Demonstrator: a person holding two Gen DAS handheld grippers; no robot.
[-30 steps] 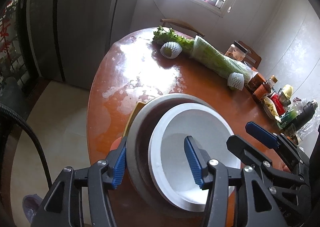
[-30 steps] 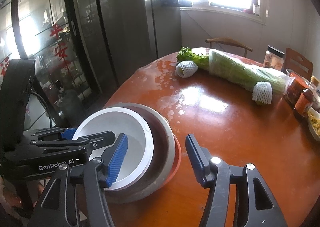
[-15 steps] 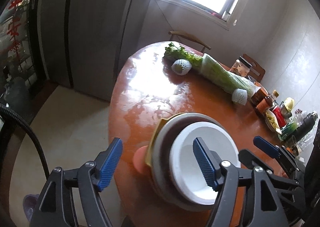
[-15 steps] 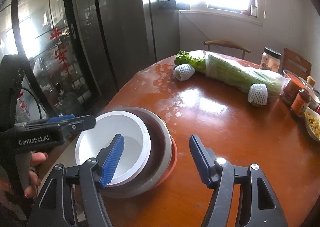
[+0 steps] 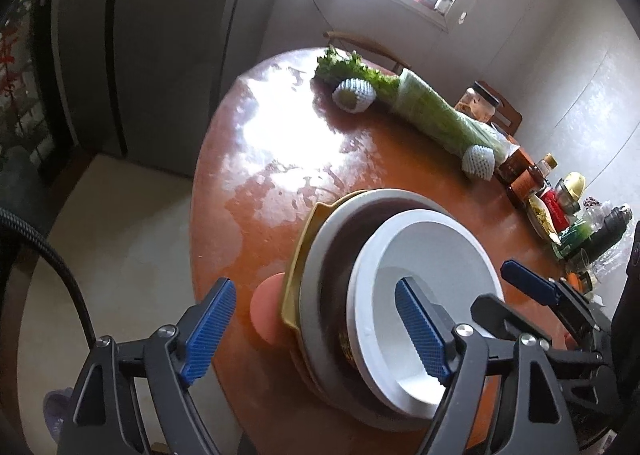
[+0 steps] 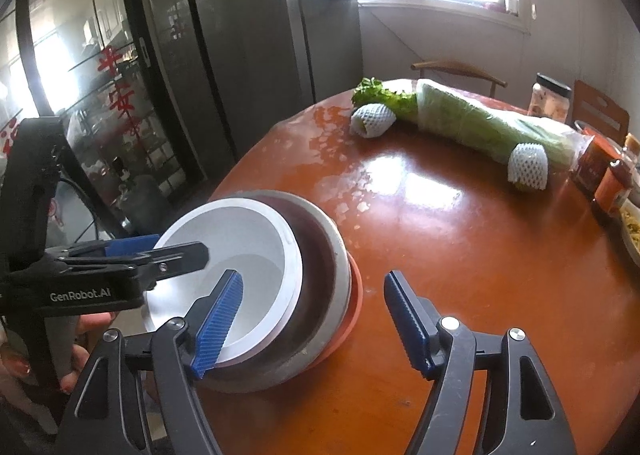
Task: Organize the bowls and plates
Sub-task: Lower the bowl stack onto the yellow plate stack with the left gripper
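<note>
The white bowl (image 5: 424, 287) sits nested in a gray bowl (image 5: 332, 239) on plates at the table (image 5: 272, 159) edge, six o'clock. Stacking looks done. Left gripper (image 5: 316, 331) and right gripper (image 6: 312, 319) are opening, pinching nothing.

White bowl (image 5: 424, 295) in grey bowl (image 5: 328, 255), orange-brown table (image 6: 480, 255), green cabbage (image 6: 480, 123).

"GenRobot.AI" in white letters on black body of left gripper (image 6: 160, 255), seen from right wrist view. Red Chinese characters on glass door (image 6: 116, 71) at left, too blurred to read surely. Jar and bottle labels illegible.
</note>
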